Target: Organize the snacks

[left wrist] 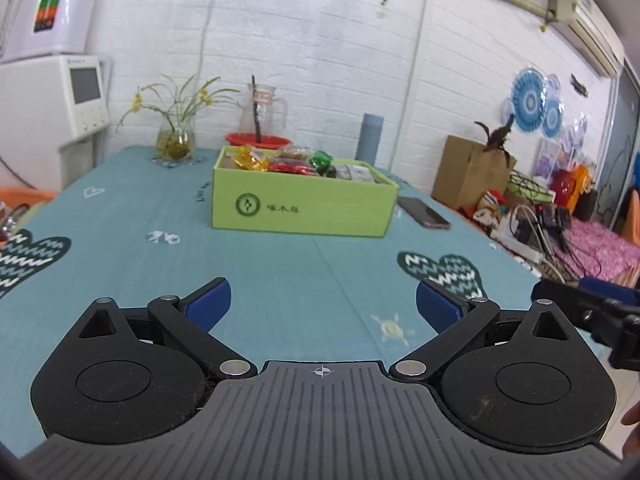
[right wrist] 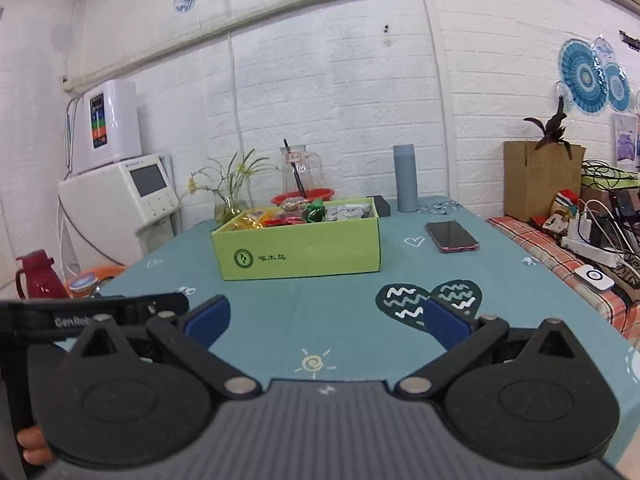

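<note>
Teal tabletop (left wrist: 280, 280), green box (left wrist: 304, 208) of snacks (left wrist: 288, 160) dead ahead, long axis crosswise. Left hand-held gripper (left wrist: 323, 304) and right hand-held gripper (right wrist: 328, 318) both spread wide, empty (neither clearly nearer), well short of box.

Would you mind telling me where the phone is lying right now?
The phone lies flat on the teal tablecloth, just right of the green snack box in both views, in front of the grey bottle.
</note>
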`<state>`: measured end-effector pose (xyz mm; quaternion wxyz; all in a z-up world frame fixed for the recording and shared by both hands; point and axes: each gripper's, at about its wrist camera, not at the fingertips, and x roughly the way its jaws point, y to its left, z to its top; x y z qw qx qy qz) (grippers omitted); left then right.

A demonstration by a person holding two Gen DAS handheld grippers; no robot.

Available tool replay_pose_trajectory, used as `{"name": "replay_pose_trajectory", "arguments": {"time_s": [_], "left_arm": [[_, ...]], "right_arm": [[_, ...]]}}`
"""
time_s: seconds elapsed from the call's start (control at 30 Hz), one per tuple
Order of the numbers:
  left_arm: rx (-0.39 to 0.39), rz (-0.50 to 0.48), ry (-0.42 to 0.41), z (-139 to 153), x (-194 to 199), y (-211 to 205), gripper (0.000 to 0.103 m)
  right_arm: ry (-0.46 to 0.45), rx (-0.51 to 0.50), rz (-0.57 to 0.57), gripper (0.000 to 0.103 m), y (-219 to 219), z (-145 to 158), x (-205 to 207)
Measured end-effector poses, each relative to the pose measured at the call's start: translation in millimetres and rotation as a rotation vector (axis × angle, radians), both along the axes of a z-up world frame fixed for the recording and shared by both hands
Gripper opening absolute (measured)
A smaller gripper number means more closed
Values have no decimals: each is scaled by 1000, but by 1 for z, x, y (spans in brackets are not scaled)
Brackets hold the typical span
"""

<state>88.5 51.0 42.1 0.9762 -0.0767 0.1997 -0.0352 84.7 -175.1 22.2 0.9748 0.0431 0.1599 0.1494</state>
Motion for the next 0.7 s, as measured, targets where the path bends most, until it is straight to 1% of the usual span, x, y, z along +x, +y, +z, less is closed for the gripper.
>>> {"name": "replay_pose_trajectory", "arguments": {"time_s": [0.03,0.1,0.13,0.23,0.33,0.37,0.47,0.53,0.6,0.7], "left_arm": [[6,-9,-4,-1,-13,-6,87],[16,-65,-15,-1,-35,-17,83],[16,-79,-21,-1,-46,-22,83],[30,-88,-35,0,-70,-37,86],[40,-80,-43,-3,-86,-46,90],[43,-79,-46,-4,-88,-48,92],[52,-86,-37,-6,-81,-54,92],[38,-87,-14,-6,-73,-53,92],[21,-72,11,-11,-73,-50,92],[21,-64,26,-18,-74,-48,92]], "right_arm": [[-18,9,-10,103,-3,-2,-16],[-46,19,-19,103,-8,-6,-41],[-55,23,-20,103,-11,-8,-53],[-83,38,-31,103,-20,-15,-82],[-113,59,-33,103,-28,-23,-101],[-115,61,-39,103,-29,-24,-103],[-103,45,-62,103,-31,-27,-103],[-115,31,-61,103,-31,-30,-109],[-120,26,-59,103,-32,-31,-113],[-145,55,-58,103,-37,-29,-119]]}}
